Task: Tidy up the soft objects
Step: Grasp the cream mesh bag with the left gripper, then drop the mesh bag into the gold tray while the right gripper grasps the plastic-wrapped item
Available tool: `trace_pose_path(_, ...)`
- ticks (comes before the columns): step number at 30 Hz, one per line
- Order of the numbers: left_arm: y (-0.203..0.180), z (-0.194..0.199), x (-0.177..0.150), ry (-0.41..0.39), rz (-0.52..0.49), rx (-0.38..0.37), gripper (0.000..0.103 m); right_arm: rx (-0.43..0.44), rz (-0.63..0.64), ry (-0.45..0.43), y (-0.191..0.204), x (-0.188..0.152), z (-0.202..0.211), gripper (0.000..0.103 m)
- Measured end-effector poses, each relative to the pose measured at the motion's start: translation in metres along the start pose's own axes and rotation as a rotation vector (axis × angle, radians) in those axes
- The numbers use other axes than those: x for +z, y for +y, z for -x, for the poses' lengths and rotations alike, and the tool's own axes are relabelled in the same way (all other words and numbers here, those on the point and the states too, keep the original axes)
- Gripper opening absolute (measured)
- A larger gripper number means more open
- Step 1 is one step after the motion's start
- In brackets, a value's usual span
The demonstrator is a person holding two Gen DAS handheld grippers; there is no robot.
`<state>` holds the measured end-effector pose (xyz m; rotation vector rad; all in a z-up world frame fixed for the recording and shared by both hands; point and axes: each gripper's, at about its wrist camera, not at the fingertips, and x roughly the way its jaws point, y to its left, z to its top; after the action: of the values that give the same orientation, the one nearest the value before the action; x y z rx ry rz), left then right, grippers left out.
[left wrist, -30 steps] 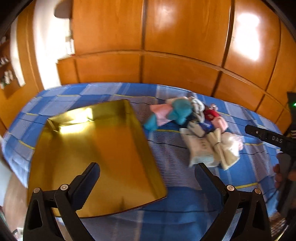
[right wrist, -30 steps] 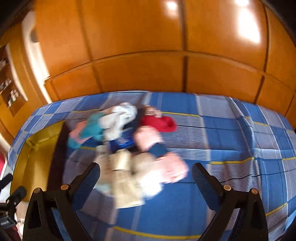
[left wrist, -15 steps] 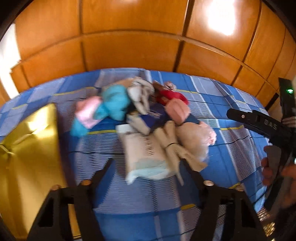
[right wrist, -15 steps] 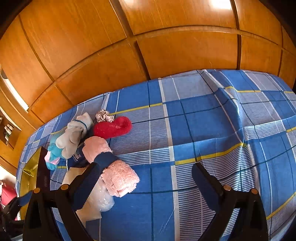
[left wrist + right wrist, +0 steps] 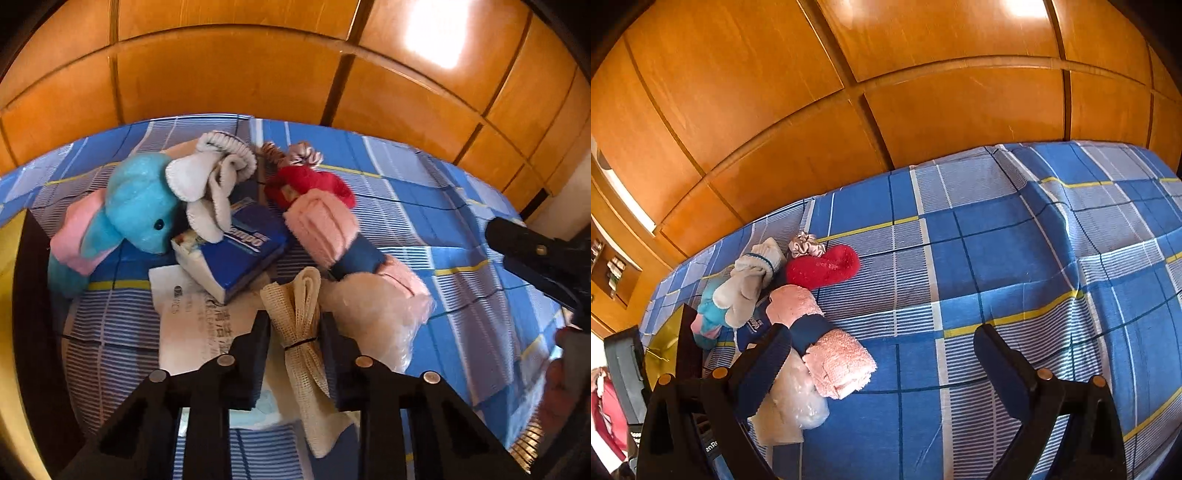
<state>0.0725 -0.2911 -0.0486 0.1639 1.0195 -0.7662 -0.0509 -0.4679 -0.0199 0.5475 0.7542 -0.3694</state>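
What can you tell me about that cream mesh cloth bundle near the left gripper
The cream mesh cloth bundle is an open-weave fabric, folded into a long strip and cinched at its middle by a thin dark band. It lies on a white printed packet, one end fanning toward the pile. The left gripper is shut on it, fingers pressing both sides at the band.

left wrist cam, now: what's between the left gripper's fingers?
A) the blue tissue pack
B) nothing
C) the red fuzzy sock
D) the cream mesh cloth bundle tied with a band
D. In the left wrist view, the left gripper has both fingers closed against the cream mesh cloth bundle, near its dark band; the blue tissue pack and red fuzzy sock lie farther off, untouched.
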Motion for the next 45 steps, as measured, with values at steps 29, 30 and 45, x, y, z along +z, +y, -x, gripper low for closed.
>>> trace_pose_path(29, 0.018, 0.043, -0.091, 0.001, -0.076, -0.04, 0.031, 0.091, 0.442, 0.203, 0.092, -0.049, -0.047, 0.053)
trace_pose_path(30, 0.017, 0.042, -0.091, 0.002, -0.079, -0.038, 0.031, 0.083, 0.453, 0.216, 0.093, -0.05, -0.051, 0.048)
trace_pose_path(45, 0.028, 0.106, -0.075, -0.159, -0.028, -0.088, 0.025, 0.091, 0.51, 0.24, 0.095, -0.06, -0.055, 0.033)
